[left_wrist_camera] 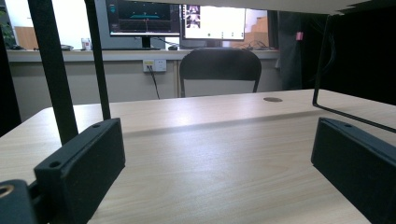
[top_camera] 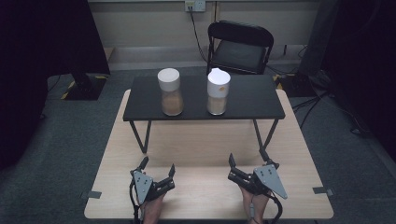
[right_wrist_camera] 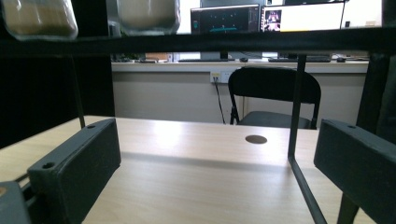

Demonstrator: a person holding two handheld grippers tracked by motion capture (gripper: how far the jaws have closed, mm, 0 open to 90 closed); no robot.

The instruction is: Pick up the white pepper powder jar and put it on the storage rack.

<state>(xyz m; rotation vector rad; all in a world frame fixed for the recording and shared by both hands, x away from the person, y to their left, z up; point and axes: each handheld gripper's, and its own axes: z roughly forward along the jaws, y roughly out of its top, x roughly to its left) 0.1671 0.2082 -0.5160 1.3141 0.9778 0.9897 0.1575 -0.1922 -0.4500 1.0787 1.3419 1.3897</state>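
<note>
Left tool point(top_camera: 158, 166) and right tool point(top_camera: 246, 156) both released, resting on worktop point(top_camera: 205, 196), well short of two jars point(top_camera: 171, 92) on shelf point(top_camera: 252, 100).

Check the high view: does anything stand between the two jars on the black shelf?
Nothing: in the high view, bare black shelf separates the left jar from the right jar.

In the right gripper view, the top edge cuts off both jars point(right_wrist_camera: 39, 18), so their lids are hidden. In the high view, the person's forearms point(top_camera: 154, 210) are cut by the bottom edge
</note>
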